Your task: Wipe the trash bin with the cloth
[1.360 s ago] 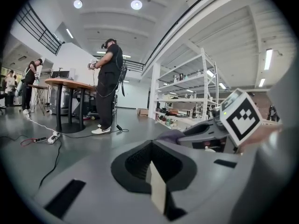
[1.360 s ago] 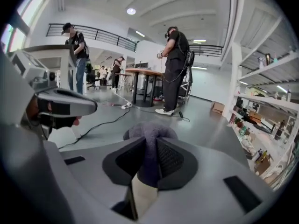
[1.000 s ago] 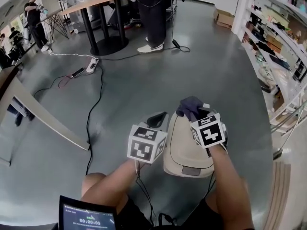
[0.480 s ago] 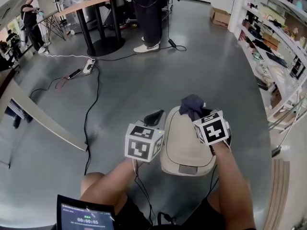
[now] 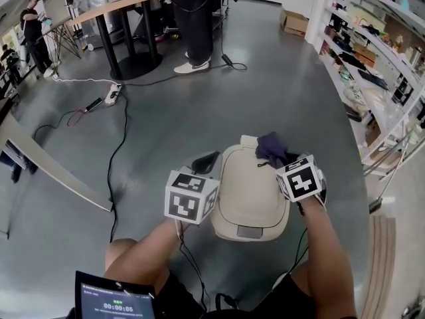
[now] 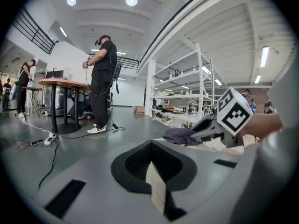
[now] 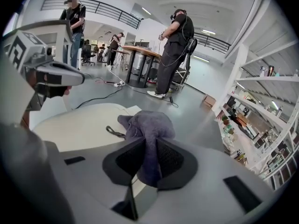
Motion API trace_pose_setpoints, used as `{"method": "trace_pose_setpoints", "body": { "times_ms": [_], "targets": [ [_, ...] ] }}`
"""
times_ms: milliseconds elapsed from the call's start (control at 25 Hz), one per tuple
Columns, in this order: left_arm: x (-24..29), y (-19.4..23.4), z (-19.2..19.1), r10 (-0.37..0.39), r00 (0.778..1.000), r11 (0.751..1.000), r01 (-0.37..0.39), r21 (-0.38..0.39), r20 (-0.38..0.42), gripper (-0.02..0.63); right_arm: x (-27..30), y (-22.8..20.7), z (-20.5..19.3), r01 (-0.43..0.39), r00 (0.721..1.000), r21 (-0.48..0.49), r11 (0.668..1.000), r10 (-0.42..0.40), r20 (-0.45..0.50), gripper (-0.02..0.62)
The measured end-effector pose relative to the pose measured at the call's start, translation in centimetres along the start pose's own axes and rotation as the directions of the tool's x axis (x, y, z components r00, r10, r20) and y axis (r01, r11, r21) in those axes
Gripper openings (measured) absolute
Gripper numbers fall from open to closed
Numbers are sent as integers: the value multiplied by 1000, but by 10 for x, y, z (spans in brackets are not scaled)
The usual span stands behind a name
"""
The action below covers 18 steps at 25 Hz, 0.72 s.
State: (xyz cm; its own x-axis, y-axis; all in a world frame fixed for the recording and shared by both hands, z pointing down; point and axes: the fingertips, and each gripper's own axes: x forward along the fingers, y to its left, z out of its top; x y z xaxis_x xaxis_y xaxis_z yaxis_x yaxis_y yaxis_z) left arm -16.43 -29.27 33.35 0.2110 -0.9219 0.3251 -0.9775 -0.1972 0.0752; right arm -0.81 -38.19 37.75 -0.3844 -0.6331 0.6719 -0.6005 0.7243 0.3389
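A beige trash bin (image 5: 247, 198) with a domed lid stands on the grey floor right in front of me. My right gripper (image 5: 283, 159) is shut on a dark purple cloth (image 5: 271, 145) that rests on the lid's far right part. In the right gripper view the cloth (image 7: 148, 125) is bunched between the black pads over the lid (image 7: 79, 125). My left gripper (image 5: 204, 163) hangs beside the bin's left side, shut with nothing in it. The left gripper view shows its pads (image 6: 135, 162) together, with the cloth (image 6: 180, 135) and the right gripper (image 6: 208, 127) beyond.
Black and white cables (image 5: 121, 145) and a power strip (image 5: 111, 95) lie on the floor to the left. A person (image 5: 192, 18) stands by a round table (image 5: 116, 8) far ahead. Shelving (image 5: 372, 65) runs along the right. A slanted board (image 5: 53, 171) lies left, and a tablet (image 5: 113, 301) sits at my knees.
The right gripper has slid the cloth a little to the right across the lid's far end. The left gripper stays beside the bin. My head view has shifted slightly.
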Motion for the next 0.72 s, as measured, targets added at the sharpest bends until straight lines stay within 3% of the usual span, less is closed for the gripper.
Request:
{"method": "trace_pose_setpoints", "body": {
  "times_ms": [240,480,720],
  "targets": [
    [-3,-6,0,19,1000,1000,-19,0,-2,2,-10,-21,-21,27,999,-16,1000,-27,-22,69],
    [-10,-10,3,20,1000,1000,-20,3,2,2,-26,-17,-2,39,998,-24,999,-38,45,69],
    [-28,-4,4,34,999,999,-34,0,5,2,-37,17,27,-43,990,-6,999,43,136,69]
  ]
}}
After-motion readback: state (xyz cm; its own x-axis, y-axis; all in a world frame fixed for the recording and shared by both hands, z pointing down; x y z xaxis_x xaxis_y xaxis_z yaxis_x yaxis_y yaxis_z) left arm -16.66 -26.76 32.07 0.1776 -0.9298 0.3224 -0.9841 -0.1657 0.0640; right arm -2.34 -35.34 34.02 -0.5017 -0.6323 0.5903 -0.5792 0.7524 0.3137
